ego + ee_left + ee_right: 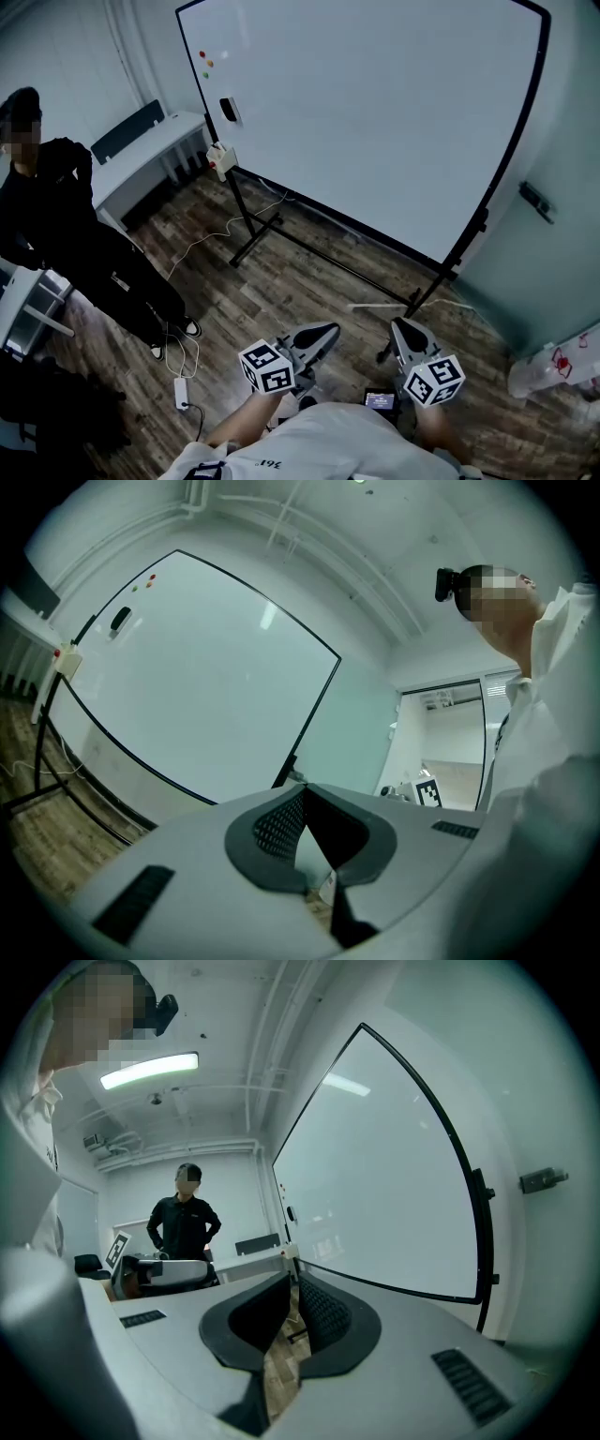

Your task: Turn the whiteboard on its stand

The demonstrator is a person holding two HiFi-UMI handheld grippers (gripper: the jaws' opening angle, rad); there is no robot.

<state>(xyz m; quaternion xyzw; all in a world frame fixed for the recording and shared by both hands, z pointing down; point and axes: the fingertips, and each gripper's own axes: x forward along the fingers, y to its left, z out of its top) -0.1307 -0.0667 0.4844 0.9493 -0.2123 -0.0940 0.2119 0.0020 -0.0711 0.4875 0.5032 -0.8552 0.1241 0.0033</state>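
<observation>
A large whiteboard (375, 112) in a black frame stands on a black floor stand (251, 234), tilted away to the right. It also fills the left gripper view as the whiteboard (187, 686) and the right gripper view as the whiteboard (384, 1185). Both grippers are held low, well short of the board. My left gripper (323, 332) points at the stand's foot; its jaws (302, 787) meet at the tips with nothing between them. My right gripper (401, 328) is beside it, jaws (292, 1279) nearly together and holding nothing.
A person in black (66, 225) stands at the left, next to a white desk (141, 155). A cable and power adapter (181, 392) lie on the wood floor. A white bag (558, 366) sits at the right wall. An eraser (229, 110) clings to the board.
</observation>
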